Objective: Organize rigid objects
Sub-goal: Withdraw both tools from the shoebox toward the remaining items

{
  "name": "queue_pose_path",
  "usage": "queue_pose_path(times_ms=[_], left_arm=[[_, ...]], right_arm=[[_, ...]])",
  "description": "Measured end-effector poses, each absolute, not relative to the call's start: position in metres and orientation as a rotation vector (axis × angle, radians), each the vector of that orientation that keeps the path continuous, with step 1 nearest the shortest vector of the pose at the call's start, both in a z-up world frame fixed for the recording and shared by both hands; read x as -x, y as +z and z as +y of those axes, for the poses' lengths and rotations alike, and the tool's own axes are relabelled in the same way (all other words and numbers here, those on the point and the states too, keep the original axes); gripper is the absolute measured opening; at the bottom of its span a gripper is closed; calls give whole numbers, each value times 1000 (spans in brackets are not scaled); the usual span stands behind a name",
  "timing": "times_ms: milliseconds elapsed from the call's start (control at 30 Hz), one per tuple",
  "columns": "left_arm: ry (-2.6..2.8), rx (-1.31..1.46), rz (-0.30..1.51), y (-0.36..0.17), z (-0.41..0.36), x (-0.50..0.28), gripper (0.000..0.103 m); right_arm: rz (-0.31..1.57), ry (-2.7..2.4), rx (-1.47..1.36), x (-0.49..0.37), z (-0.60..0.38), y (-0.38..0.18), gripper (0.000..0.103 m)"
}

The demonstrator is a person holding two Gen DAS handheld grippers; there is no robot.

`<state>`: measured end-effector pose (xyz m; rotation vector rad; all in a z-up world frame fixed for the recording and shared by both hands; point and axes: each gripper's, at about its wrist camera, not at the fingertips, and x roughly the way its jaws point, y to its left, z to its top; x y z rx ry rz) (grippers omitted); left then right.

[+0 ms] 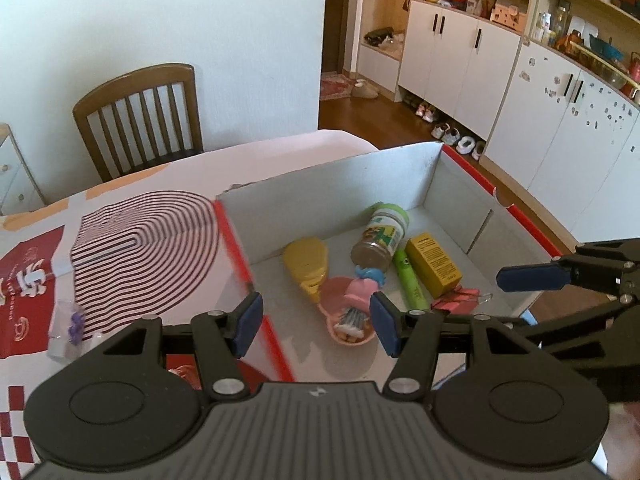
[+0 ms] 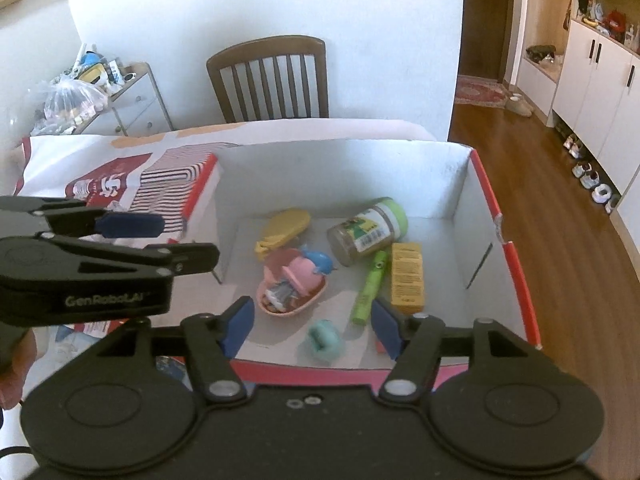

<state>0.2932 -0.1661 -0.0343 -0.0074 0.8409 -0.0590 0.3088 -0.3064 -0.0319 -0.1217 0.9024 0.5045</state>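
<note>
My left gripper (image 1: 316,326) is released, with nothing between its blue pads; it hangs over the near left wall of the box (image 1: 400,168). My right gripper (image 2: 312,330) is also released and empty, above the near edge of the same box. A small teal object (image 2: 325,339) lies on the box floor just under it, not touched by the pads.

Inside the box I see the collected things: a pink dish (image 2: 294,300) with a pink and blue toy on it, a yellow flat piece (image 2: 284,226), a jar with a green lid (image 2: 370,230) lying on its side, a green tube (image 2: 370,286) and a yellow carton (image 2: 407,278), the last two just beside each other.

I judge that a placing step is finished and the next one is to fetch another item. On the tablecloth, left of the box, a small clear packet with purple pieces (image 1: 68,330) waits; my left gripper would need to swing out over the wall and come down on it.

The teal object shows only in the right wrist view. The packet and a red clip-like thing (image 1: 460,298) near the carton show clearly only in the left view.
</note>
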Motion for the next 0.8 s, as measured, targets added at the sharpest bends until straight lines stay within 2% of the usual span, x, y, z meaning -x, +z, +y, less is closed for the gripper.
queue_pose_path(times_ms=[100,167,333,467,567,667,800], left_arm=[[-58,6,830,-32,-153,-282,59],[-56,13,825,-31,-144,-275,63],[-54,25,818,-29,-116,-260,64],[-43,29,813,-28,-92,-248,77],[-41,36,813,-29,-71,-239,78],[-36,52,817,-30,-50,-231,83],[-16,57,827,-32,-23,-225,83]], right_arm=[[895,496,113,-304,-297,-29,65],[889,496,111,-299,-290,-28,69],[879,503,113,-286,-267,-26,74],[863,515,117,-275,-244,-25,80],[856,522,121,-268,-228,-26,85],[852,530,122,-261,-214,-26,88],[842,541,133,-251,-194,-28,93]])
